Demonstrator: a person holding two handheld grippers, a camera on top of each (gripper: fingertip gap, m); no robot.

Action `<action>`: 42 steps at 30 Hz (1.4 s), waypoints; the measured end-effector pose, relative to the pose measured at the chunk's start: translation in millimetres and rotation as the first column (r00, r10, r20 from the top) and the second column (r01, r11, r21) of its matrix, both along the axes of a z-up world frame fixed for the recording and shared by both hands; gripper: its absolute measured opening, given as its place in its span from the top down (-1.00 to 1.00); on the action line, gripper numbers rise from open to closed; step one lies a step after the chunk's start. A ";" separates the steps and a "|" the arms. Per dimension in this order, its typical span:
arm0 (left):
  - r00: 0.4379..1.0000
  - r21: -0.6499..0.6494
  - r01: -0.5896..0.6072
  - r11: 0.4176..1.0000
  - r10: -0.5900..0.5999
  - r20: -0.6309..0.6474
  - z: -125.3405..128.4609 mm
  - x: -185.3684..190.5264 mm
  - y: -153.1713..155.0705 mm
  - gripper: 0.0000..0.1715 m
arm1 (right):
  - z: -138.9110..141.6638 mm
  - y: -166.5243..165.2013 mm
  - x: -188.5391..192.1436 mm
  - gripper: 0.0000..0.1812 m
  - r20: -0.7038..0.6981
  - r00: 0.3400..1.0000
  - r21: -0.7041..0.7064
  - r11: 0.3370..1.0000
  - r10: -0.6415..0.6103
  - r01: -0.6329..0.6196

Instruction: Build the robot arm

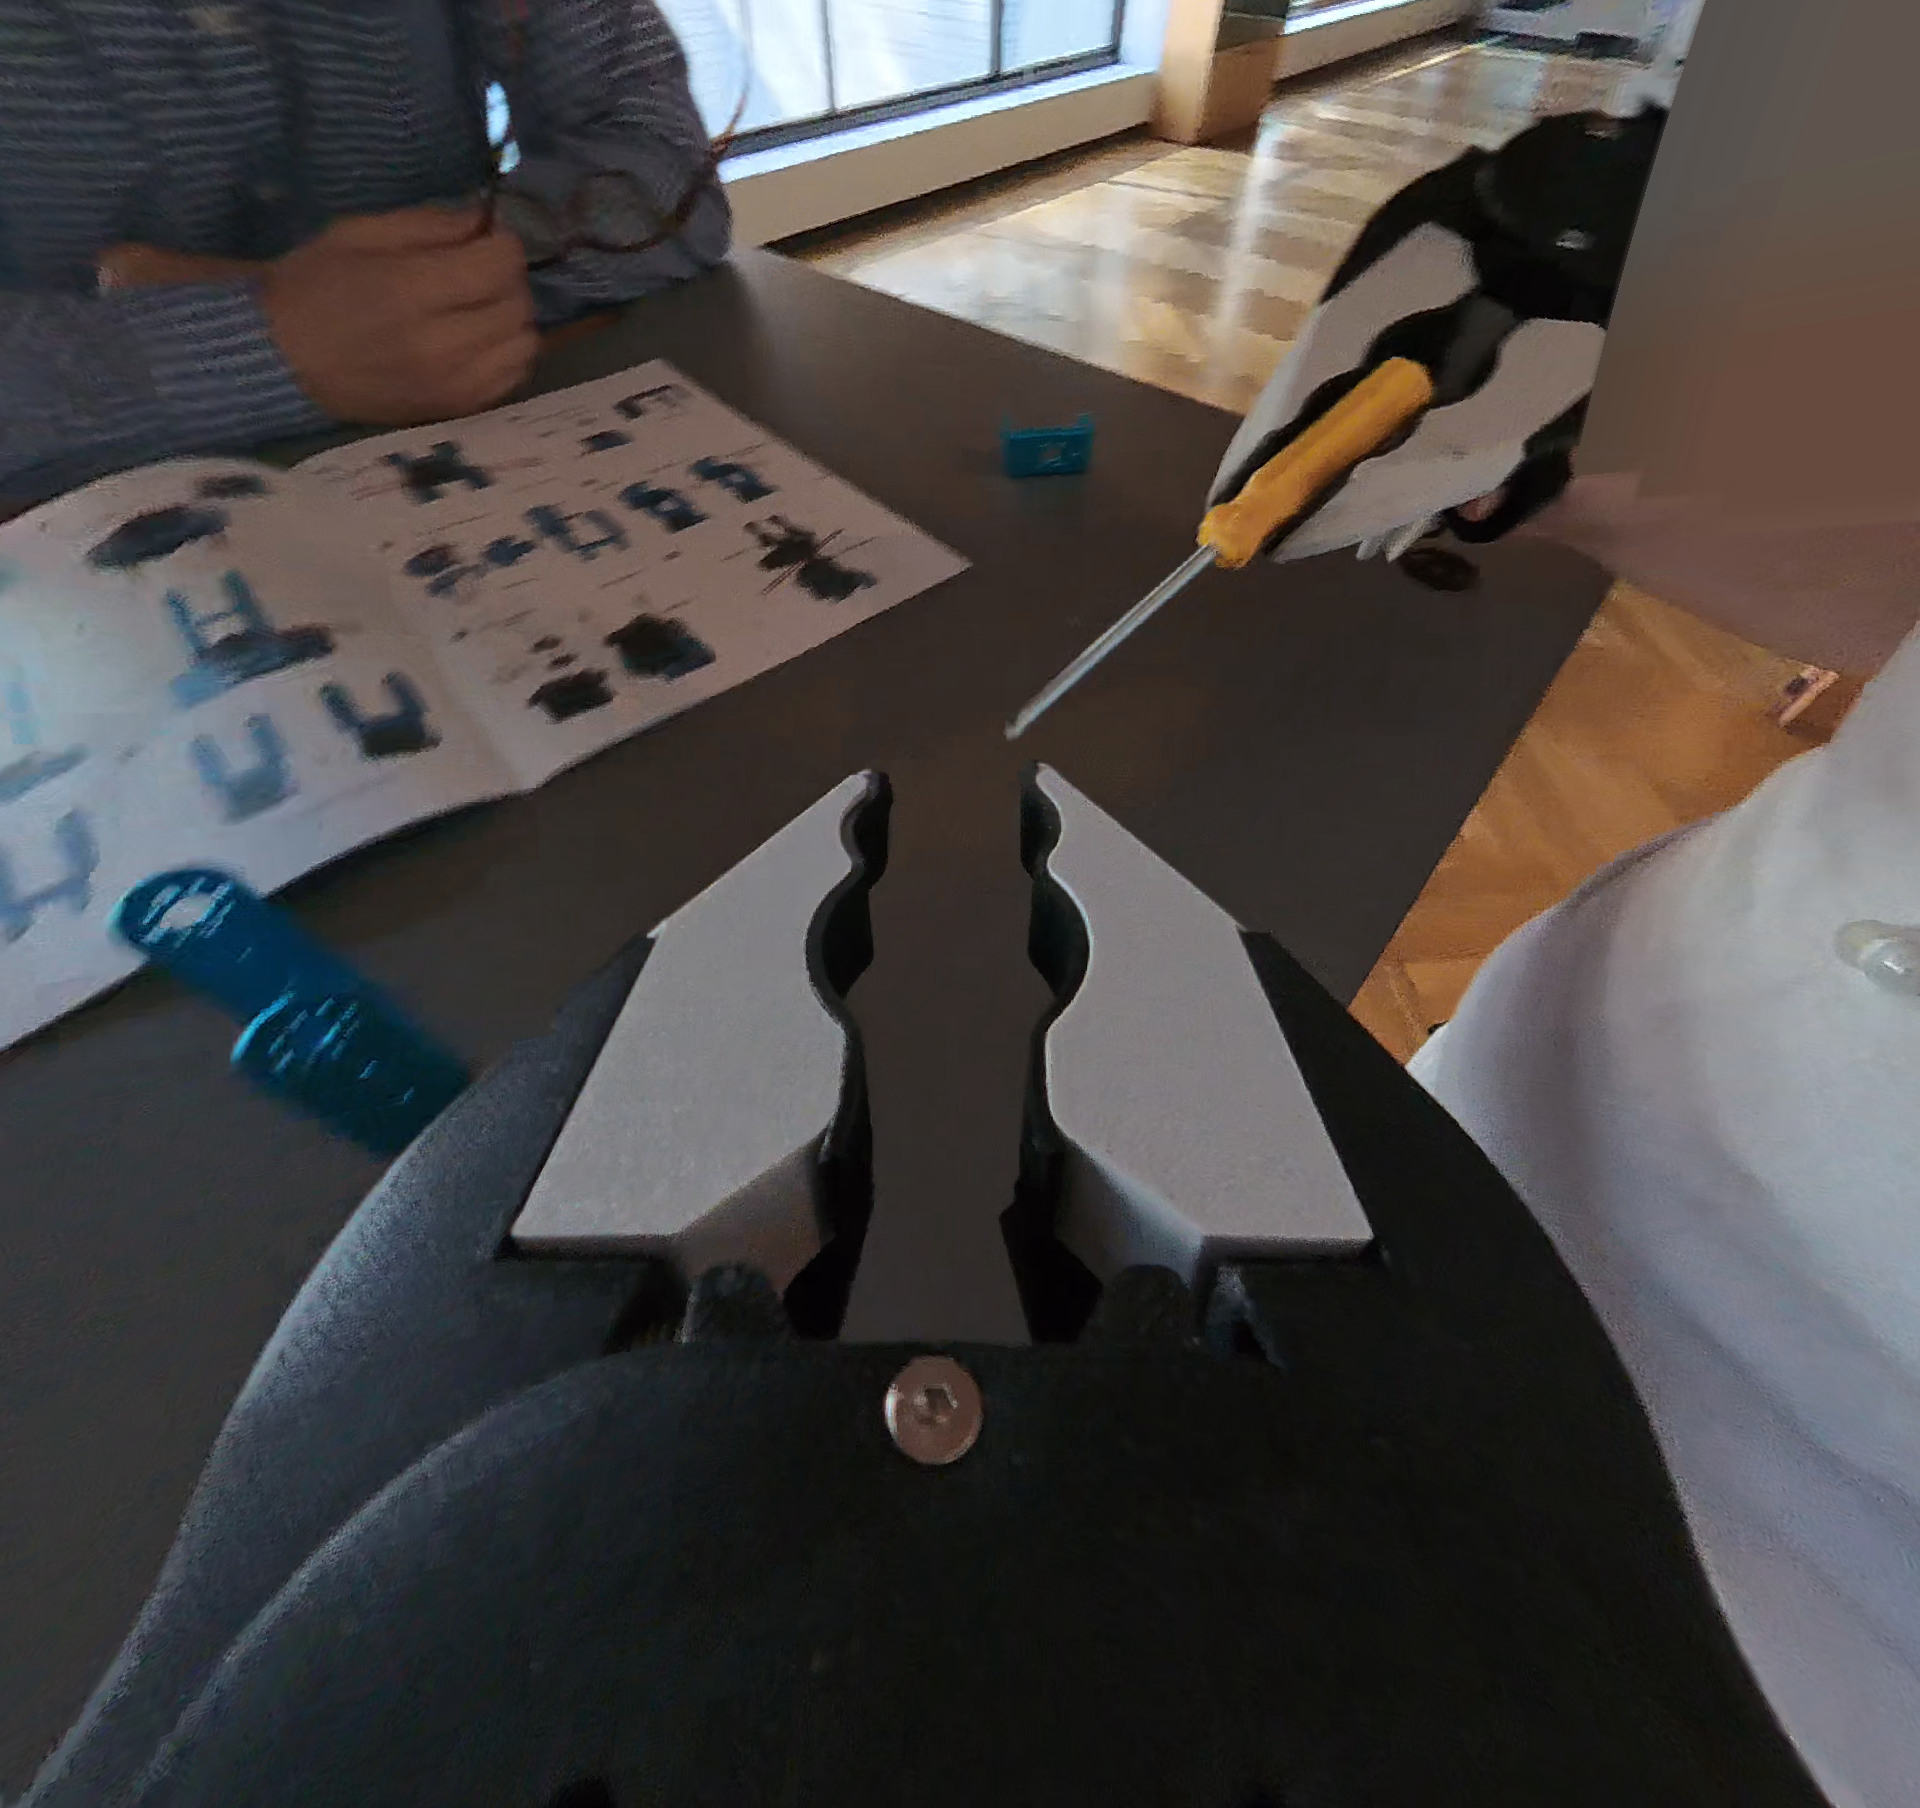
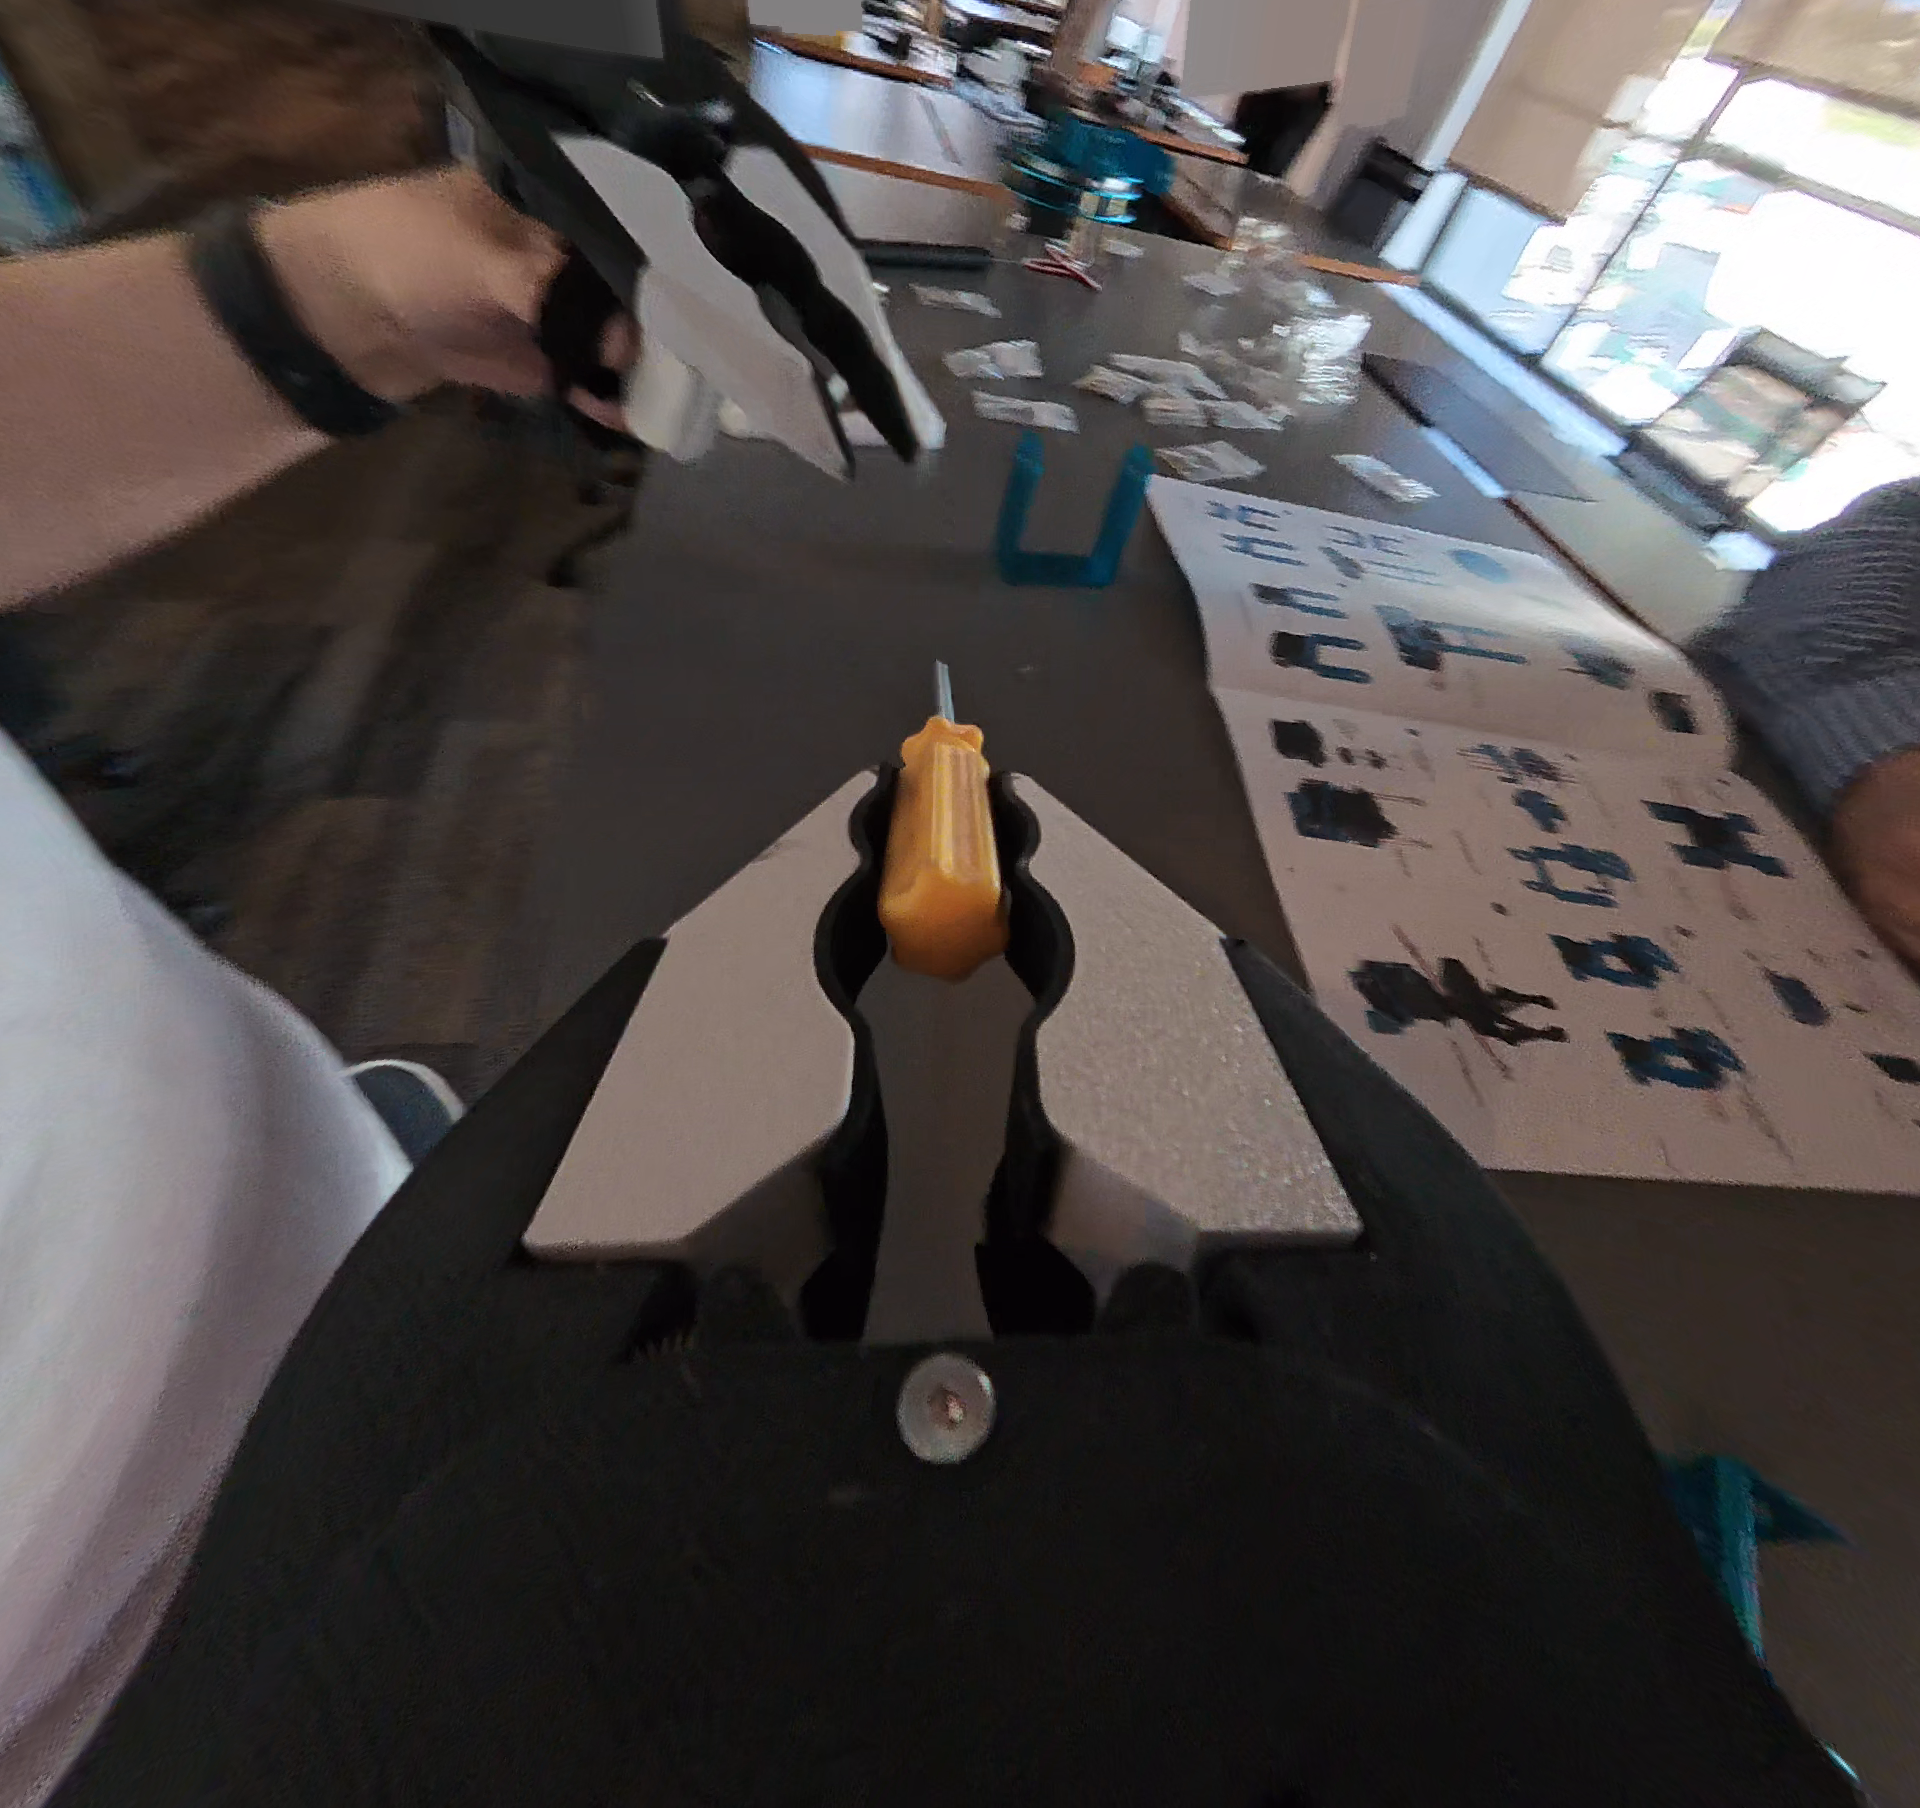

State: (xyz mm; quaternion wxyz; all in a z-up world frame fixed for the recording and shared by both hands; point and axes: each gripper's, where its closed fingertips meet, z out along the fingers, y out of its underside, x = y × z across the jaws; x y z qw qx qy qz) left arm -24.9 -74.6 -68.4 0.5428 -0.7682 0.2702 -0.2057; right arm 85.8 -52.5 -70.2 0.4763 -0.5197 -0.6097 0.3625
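The right gripper (image 2: 943,787), black-bodied with grey finger plates, is clamped on the ribbed yellow plastic handle of a small screwdriver (image 2: 940,859); the handle sits between the fingertips and its thin metal shaft points forward over the dark table (image 2: 727,615). The left gripper (image 1: 954,784) hangs above that table with its jaws slightly parted and nothing between them; the screwdriver's tip is just beyond its fingertips. Left of the screwdriver lie a white printed instruction sheet (image 1: 436,615), a blue perforated metal strip (image 1: 286,1005) and a small blue bracket (image 1: 1046,444).
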 end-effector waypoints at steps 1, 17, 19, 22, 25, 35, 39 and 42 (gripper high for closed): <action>1.000 -0.014 -0.027 1.000 0.027 0.003 -2.4 -12.9 -1.4 0.71 | -2.0 2.9 -3.9 0.82 0.003 0.999 0.046 0.998 -0.050 0.050; 0.994 -0.044 -0.112 0.993 0.111 -0.022 -22.5 -133.0 47.0 0.68 | -40.9 7.8 -95.1 0.82 0.059 0.937 0.148 0.931 -0.344 0.333; 0.995 -0.041 -0.097 0.994 0.097 -0.016 -22.8 -133.5 49.5 0.68 | -43.0 2.3 -100.4 0.82 0.057 0.926 0.169 0.918 -0.372 0.358; 0.997 -0.031 -0.076 0.997 0.077 0.015 -19.0 -133.5 51.5 0.70 | -43.7 0.1 -104.8 0.82 0.053 0.906 0.233 0.887 -0.420 0.398; 0.998 -0.021 -0.056 0.998 0.056 0.024 -14.8 -134.7 52.0 0.71 | -46.7 2.8 -107.2 0.82 0.066 0.893 0.278 0.868 -0.445 0.412; 0.998 -0.021 -0.037 0.999 0.038 0.054 -7.1 -146.4 52.4 0.72 | -53.0 2.8 -109.1 0.82 0.093 0.881 0.309 0.855 -0.464 0.417; 0.998 -0.018 -0.039 0.999 0.040 0.052 -5.2 -149.0 53.1 0.73 | -54.0 2.8 -108.6 0.82 0.099 0.880 0.309 0.855 -0.464 0.416; 0.998 -0.015 -0.039 0.999 0.040 0.056 -4.1 -148.9 54.0 0.73 | -54.5 1.8 -109.0 0.82 0.101 0.882 0.316 0.855 -0.460 0.410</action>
